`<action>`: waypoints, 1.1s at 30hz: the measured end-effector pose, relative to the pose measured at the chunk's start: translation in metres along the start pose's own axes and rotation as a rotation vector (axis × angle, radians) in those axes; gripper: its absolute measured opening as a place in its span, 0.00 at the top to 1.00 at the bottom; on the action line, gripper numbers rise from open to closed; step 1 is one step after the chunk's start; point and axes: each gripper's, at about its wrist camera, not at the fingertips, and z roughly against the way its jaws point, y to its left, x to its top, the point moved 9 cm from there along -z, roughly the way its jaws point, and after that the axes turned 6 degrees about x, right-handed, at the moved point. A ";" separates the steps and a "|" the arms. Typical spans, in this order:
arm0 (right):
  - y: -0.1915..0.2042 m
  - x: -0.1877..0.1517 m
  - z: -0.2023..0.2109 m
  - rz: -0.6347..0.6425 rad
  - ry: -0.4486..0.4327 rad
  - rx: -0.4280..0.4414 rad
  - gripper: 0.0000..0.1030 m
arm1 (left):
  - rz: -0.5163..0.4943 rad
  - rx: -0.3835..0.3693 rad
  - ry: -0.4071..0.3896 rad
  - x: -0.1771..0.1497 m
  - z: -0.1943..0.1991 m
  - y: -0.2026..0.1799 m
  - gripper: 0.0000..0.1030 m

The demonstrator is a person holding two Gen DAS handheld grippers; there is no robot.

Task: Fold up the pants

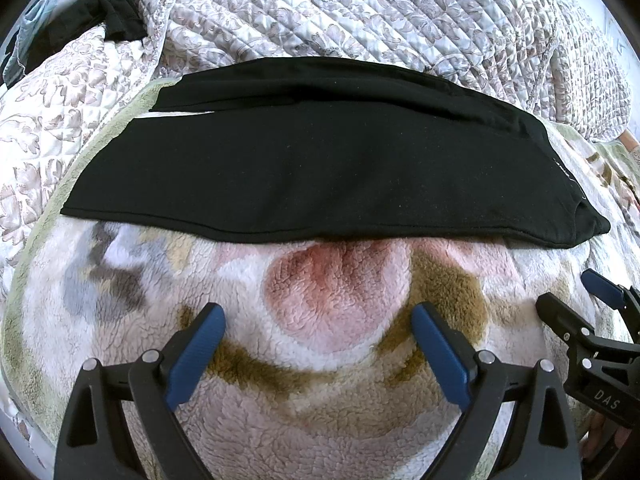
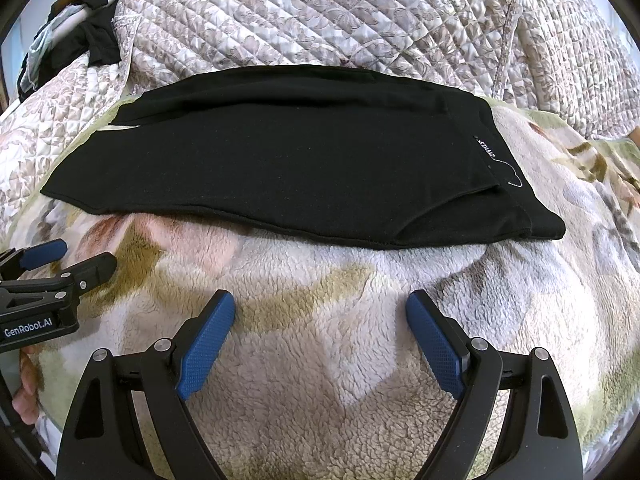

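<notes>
Black pants (image 1: 320,168) lie flat, folded lengthwise, across a fleece blanket (image 1: 336,400); the waistband with a small label is at the right (image 2: 486,152), the leg ends at the left. My left gripper (image 1: 318,316) is open and empty, hovering over the blanket just short of the pants' near edge. My right gripper (image 2: 320,304) is open and empty, also short of the near edge. The right gripper shows at the right edge of the left wrist view (image 1: 576,292); the left gripper shows at the left edge of the right wrist view (image 2: 80,256). Both are apart from the pants.
A quilted floral bedspread (image 1: 360,12) is bunched behind the pants. Dark clothes (image 1: 100,16) lie at the far left corner, also in the right wrist view (image 2: 92,40). The fleece blanket (image 2: 340,380) has a floral print.
</notes>
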 end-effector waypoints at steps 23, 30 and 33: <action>0.001 0.000 -0.001 0.002 0.000 -0.003 0.15 | 0.000 0.002 0.000 0.001 0.000 0.000 0.05; 0.001 0.000 -0.001 0.003 0.000 -0.004 0.15 | -0.001 0.001 0.000 0.001 0.000 0.000 0.05; 0.000 0.000 -0.001 0.003 0.000 -0.004 0.15 | -0.001 0.001 0.000 0.001 0.000 0.000 0.05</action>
